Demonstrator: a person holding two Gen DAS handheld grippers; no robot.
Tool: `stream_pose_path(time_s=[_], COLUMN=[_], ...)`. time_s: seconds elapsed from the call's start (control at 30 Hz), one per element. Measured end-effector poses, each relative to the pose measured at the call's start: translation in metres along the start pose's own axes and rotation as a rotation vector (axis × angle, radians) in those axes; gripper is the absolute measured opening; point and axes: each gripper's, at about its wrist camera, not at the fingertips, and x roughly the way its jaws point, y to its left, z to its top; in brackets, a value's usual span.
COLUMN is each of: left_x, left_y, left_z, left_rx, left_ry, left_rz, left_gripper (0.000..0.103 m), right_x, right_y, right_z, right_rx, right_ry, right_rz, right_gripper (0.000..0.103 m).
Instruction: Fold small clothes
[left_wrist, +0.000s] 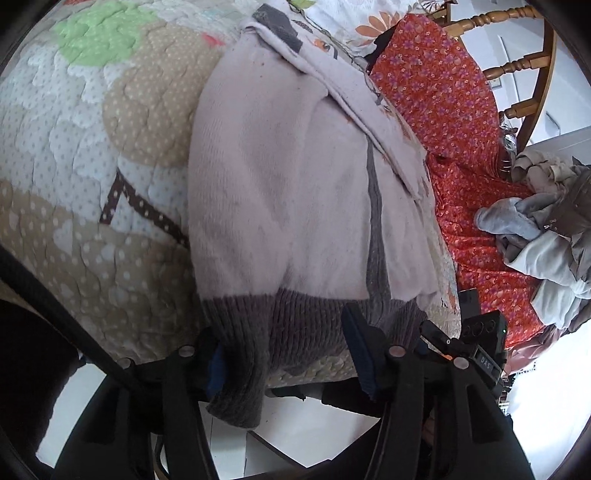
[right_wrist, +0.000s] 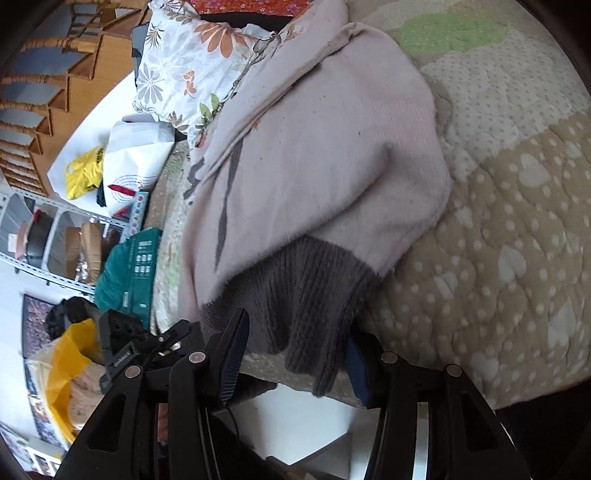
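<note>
Two black grippers, left (left_wrist: 288, 363) and right (right_wrist: 295, 354), jaws apart astride one pale-pink knit sweater's (left_wrist: 280, 177) grey ribbed hem (left_wrist: 306, 325), apparently unclamped; sweater on quilted dotted bedspread (left_wrist: 74, 206).

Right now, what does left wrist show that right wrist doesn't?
Only left wrist: the orange floral fabric and a heap of grey clothes beyond the sweater. Only right wrist: the teal box, a yellow bag and metal shelving. Both: the pale pink sweater with its grey ribbed hem on the dotted quilt, hem lying between each set of open tongs, left and right.
</note>
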Motion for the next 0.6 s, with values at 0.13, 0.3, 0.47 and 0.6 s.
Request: stream_pose_path(time_s=[0.13,0.3,0.47,0.6], left_x=[0.004,0.006,0.006,-0.018], left_y=[-0.002,-0.012,-0.015,-0.003], left_z=[0.001,-0.004,0.0,0.009], left_rx=[-0.002,0.037,0.104,0.012], left_ry=[-0.008,-0.026,-0.01,-0.052], left_rz=[0.012,0.08,0.256,0.218], left_gripper=[0.059,0.059,0.007,0.006], right_x=[0.004,0.005,0.007,0.003], right_y=[0.005,0.0,0.006,0.003], right_z=[0.002,0.005,0.007,0.012], right_rx=[-0.025,-0.002,-0.069,-0.066], right_ry=[-0.008,-0.011,-0.002,0.004], right_rz=[-0.047,-0.04,-0.164,-0.155], right_gripper=[0.052,0.051,0.013,0.01])
